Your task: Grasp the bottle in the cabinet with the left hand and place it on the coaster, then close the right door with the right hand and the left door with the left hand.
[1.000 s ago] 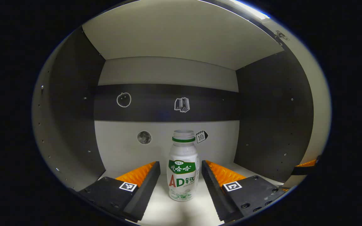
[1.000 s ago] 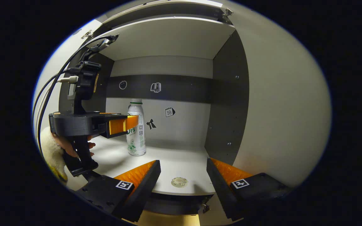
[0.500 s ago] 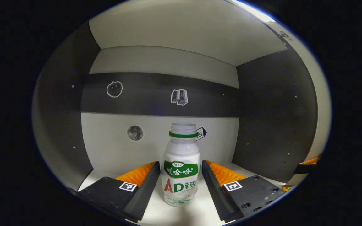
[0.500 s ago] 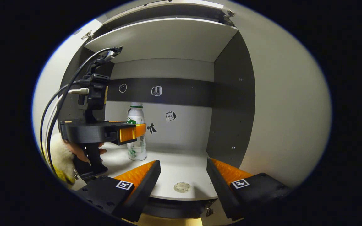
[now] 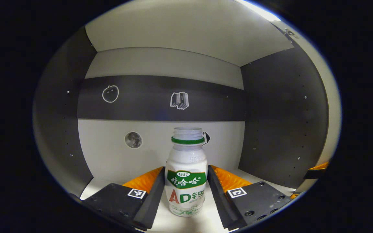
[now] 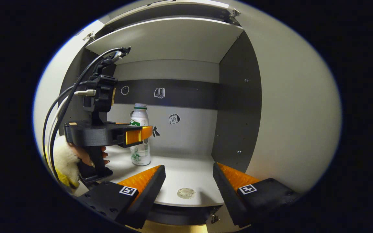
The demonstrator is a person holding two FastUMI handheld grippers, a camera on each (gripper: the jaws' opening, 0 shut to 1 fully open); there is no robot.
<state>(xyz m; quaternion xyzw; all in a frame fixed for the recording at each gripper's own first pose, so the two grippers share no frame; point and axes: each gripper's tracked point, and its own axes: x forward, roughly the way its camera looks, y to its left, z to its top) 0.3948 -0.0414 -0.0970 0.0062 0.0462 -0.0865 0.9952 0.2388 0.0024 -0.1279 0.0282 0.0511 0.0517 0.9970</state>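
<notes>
A white bottle (image 5: 186,181) with a green label and green neck ring stands upright on the cabinet shelf (image 6: 180,174). My left gripper (image 5: 186,168) is open, its fingers close along both sides of the bottle's lower body. In the right gripper view the bottle (image 6: 139,113) stands at the back left, with the left gripper (image 6: 146,133) across its middle and a hand (image 6: 87,155) on the grip. A small round coaster (image 6: 185,193) lies near the shelf's front edge. My right gripper (image 6: 188,168) hangs open and empty just outside the cabinet, above the coaster.
The cabinet's right door (image 6: 290,113) stands open beside my right gripper, and the left door (image 6: 49,94) is open behind the left gripper's cables. Dark side walls (image 5: 280,116) and a back wall with small stickers enclose the shelf.
My left gripper has pushed deeper into the cabinet, so the bottle now sits between its fingers, which have narrowed slightly. The right gripper has barely moved.
</notes>
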